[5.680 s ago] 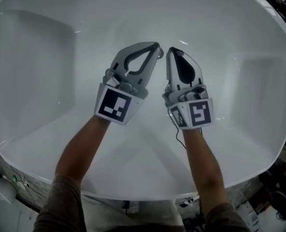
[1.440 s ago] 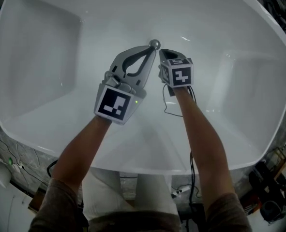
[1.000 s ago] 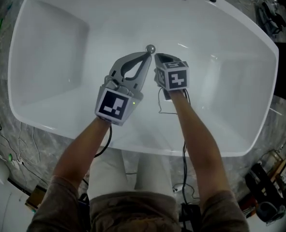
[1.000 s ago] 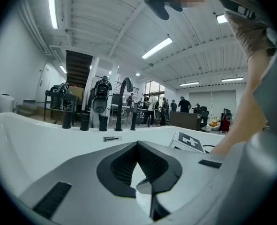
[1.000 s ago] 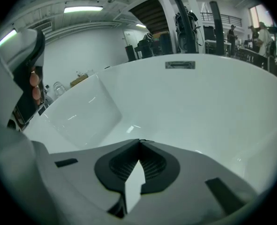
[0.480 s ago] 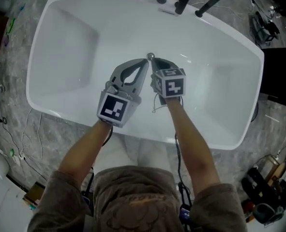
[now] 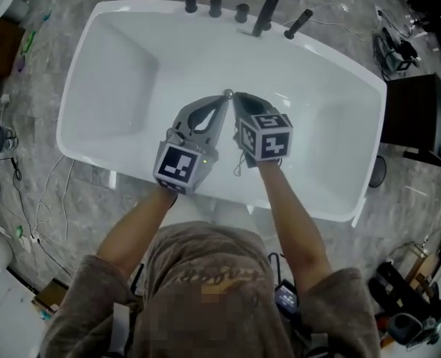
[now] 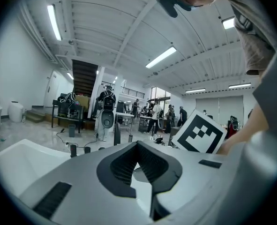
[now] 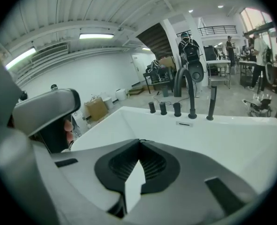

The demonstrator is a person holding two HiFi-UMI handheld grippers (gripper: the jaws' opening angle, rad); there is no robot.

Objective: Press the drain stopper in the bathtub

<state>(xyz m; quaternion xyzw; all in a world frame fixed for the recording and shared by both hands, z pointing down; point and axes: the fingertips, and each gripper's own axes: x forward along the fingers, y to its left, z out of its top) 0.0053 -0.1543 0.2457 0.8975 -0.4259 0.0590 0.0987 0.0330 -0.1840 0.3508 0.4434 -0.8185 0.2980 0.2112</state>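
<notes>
The white bathtub (image 7: 123, 73) lies below me with all of its rim in the head view. Its small chrome drain stopper (image 7: 228, 93) shows in the middle of the tub floor, just past the tips of both grippers. My left gripper (image 7: 223, 99) is shut with nothing in it, and it is held above the tub. My right gripper (image 7: 237, 96) is also shut and bare, beside the left one, with their tips almost meeting. The left gripper (image 8: 137, 144) points over the tub toward the hall. The right gripper (image 9: 139, 141) points at the tub's far rim.
Black taps and a spout (image 7: 267, 11) stand along the far rim and show as a spout (image 9: 190, 97) in the right gripper view. A black cabinet (image 7: 418, 118) stands right of the tub. Cables (image 7: 41, 200) lie on the marble floor at left. People stand far off in the hall.
The head view has drawn back and up, so the whole tub and the floor round it now show. Both grippers have risen from the tub floor and stay shut, side by side.
</notes>
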